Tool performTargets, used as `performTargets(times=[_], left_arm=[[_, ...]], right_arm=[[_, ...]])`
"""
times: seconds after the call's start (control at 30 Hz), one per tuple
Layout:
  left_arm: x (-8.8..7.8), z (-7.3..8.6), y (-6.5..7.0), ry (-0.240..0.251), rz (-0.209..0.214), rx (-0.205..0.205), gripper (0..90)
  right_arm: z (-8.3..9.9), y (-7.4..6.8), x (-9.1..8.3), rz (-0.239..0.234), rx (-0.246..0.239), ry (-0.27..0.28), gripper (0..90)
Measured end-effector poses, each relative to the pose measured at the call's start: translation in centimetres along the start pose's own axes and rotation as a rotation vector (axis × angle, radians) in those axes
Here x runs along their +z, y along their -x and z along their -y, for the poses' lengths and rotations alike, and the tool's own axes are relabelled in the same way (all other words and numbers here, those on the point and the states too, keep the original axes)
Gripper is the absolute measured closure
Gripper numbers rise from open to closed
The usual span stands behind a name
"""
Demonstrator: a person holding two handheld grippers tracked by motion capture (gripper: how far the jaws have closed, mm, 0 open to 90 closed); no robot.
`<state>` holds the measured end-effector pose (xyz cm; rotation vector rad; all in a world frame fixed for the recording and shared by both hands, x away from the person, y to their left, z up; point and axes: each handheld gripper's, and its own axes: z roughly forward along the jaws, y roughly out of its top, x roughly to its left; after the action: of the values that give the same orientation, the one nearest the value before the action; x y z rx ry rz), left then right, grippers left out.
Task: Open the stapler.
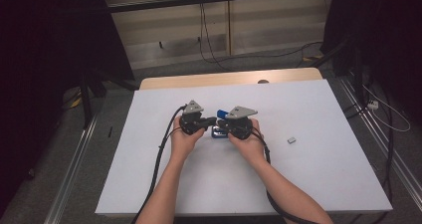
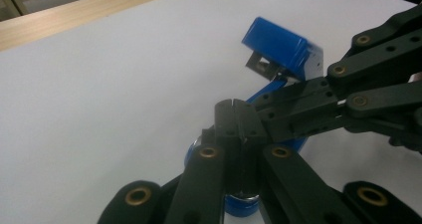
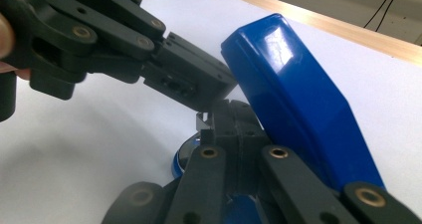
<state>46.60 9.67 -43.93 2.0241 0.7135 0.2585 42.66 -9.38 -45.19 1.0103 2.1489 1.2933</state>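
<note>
Two hand-held grippers met over a blue stapler [image 1: 220, 124] near the middle of a white table [image 1: 308, 184]. In the high view, the left gripper [image 1: 211, 120] pointed toward the table's right and the right gripper [image 1: 222, 125] toward its left, so that their tips stood together at the stapler, which lay between the two gripper bodies. Each gripper carried a grey three-cornered plate on top and trailed a black cable toward the near edge.

In the left gripper view, the left gripper [image 2: 237, 115] had its jaws drawn together, pads touching, with no gap visible between them. The stapler [image 2: 278, 47] was hinged open: its blue top arm rose beyond and to the right of the jaw tips, showing a metal mouth at its end, while the blue base lay beneath the jaws. The right gripper [image 2: 268, 102] entered from the right, its tip just beside the left jaws' tips.

In the right gripper view, the right gripper [image 3: 234, 117] likewise had its jaws pressed together. The stapler's raised blue arm [image 3: 293, 104] leaned just to the right of these jaws, and the base showed below them. The left gripper [image 3: 211, 92] came in from the upper left, its tip directly above the right jaws. Whether either pair pinched a thin part of the stapler could not be told.

A small grey block [image 1: 291, 140] lay well apart, toward the table's right.
</note>
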Motion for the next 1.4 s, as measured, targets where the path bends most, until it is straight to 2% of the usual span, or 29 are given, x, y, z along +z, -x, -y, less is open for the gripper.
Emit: performTargets(times=[0.17, 0.23, 0.3, 0.43, 0.47, 0.5, 0.53, 0.67, 0.8, 0.9, 1.03, 1.1, 1.23, 1.3, 1.4], left_arm=[[0.3, 0.3, -0.1, 0.000, 0.011, -0.009, 90.0], [0.3, 0.3, 0.0, -0.009, 0.012, 0.007, 90.0], [0.4, 0.4, 0.0, -0.009, 0.013, -0.007, 90.0], [0.4, 0.5, 0.0, -0.004, 0.015, -0.008, 90.0], [0.4, 0.5, 0.0, -0.011, 0.008, -0.001, 90.0], [0.5, 0.6, 0.1, -0.037, -0.008, 0.025, 90.0], [0.7, 0.8, 0.2, -0.044, -0.013, 0.027, 90.0], [0.7, 1.0, 0.0, -0.023, -0.001, 0.003, 90.0], [0.7, 1.0, 0.2, -0.025, -0.011, 0.011, 90.0], [0.7, 1.0, 0.2, -0.028, -0.016, 0.018, 90.0], [0.7, 1.0, 0.4, -0.027, -0.031, 0.028, 90.0], [0.7, 1.0, 0.5, -0.031, -0.037, 0.040, 90.0], [0.7, 1.1, 0.4, -0.025, -0.031, 0.028, 90.0], [0.7, 1.0, 0.4, -0.028, -0.032, 0.029, 90.0], [0.7, 1.0, 0.5, -0.029, -0.035, 0.032, 90.0]], right_arm=[[0.0, 0.0, -0.1, 0.005, -0.008, -0.002, 90.0], [0.0, -0.1, -0.1, 0.012, -0.009, 0.001, 90.0], [0.1, -0.1, 0.0, 0.013, -0.010, -0.001, 90.0], [0.0, -0.3, -0.1, 0.027, -0.018, -0.004, 90.0], [0.0, -0.3, -0.2, 0.033, -0.021, -0.003, 90.0], [-0.1, -0.3, -0.2, 0.034, -0.019, 0.000, 90.0], [-0.1, -0.2, -0.3, 0.035, -0.004, 0.007, 90.0], [-0.2, -0.3, -0.6, 0.067, -0.025, 0.017, 90.0], [-0.3, -0.2, -0.8, 0.086, -0.022, 0.016, 90.0], [-0.6, -0.3, -1.1, 0.127, -0.052, 0.002, 90.0], [-0.8, 0.1, -1.6, 0.141, -0.025, -0.007, 90.0], [-0.9, 0.2, -1.9, 0.161, -0.029, -0.013, 90.0], [-0.9, 0.8, -2.3, 0.183, -0.017, -0.027, 90.0], [-0.9, 0.9, -2.4, 0.177, -0.004, -0.028, 90.0], [-0.9, 0.9, -2.6, 0.192, -0.016, -0.034, 90.0]])
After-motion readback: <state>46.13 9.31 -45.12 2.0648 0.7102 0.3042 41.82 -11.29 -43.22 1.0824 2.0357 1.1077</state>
